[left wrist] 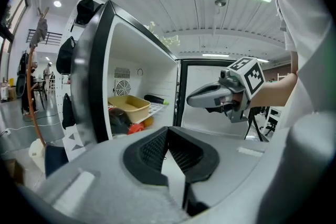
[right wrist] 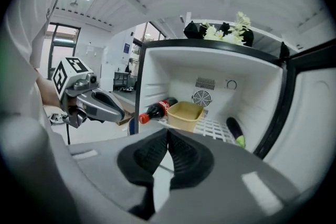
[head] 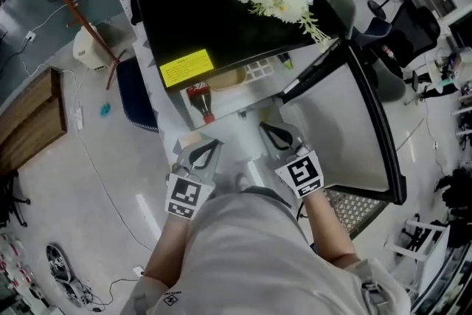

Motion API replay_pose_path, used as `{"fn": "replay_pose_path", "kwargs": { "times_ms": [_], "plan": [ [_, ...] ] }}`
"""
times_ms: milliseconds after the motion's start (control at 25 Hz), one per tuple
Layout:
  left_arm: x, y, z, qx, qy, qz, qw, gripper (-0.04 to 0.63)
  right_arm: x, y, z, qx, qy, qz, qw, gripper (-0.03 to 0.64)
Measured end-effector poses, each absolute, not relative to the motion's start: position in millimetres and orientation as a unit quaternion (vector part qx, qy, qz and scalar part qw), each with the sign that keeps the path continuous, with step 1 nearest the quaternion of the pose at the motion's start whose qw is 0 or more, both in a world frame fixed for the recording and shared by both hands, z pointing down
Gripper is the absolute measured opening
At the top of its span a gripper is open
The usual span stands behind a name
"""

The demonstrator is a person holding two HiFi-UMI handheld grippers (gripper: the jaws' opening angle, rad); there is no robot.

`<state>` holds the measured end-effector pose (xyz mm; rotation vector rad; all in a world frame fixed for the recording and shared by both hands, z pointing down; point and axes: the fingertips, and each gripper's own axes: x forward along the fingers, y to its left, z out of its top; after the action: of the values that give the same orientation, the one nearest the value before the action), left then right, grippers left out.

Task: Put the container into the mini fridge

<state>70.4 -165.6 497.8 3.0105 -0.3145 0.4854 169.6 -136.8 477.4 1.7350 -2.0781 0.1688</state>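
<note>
Both your grippers are closed on nothing: left gripper and right gripper have their jaws pressed together, side by side in front of the mini fridge. Container sits on the wire shelf inside, with a cola bottle lying just beside it. Door stands wide open.

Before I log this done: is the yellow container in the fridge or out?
In: the yellow container sits on the wire shelf inside the mini fridge.
</note>
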Motion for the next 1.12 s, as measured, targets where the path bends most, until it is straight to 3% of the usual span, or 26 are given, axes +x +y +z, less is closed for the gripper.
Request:
{"fn": "replay_pose_path", "kwargs": {
  "times_ms": [1120],
  "plan": [
    [114.0,-115.9,497.5,0.989,0.016,0.149,0.022,0.009,175.6,-41.5,488.0,0.726,-0.673,0.091,0.107,0.005]
  ]
}}
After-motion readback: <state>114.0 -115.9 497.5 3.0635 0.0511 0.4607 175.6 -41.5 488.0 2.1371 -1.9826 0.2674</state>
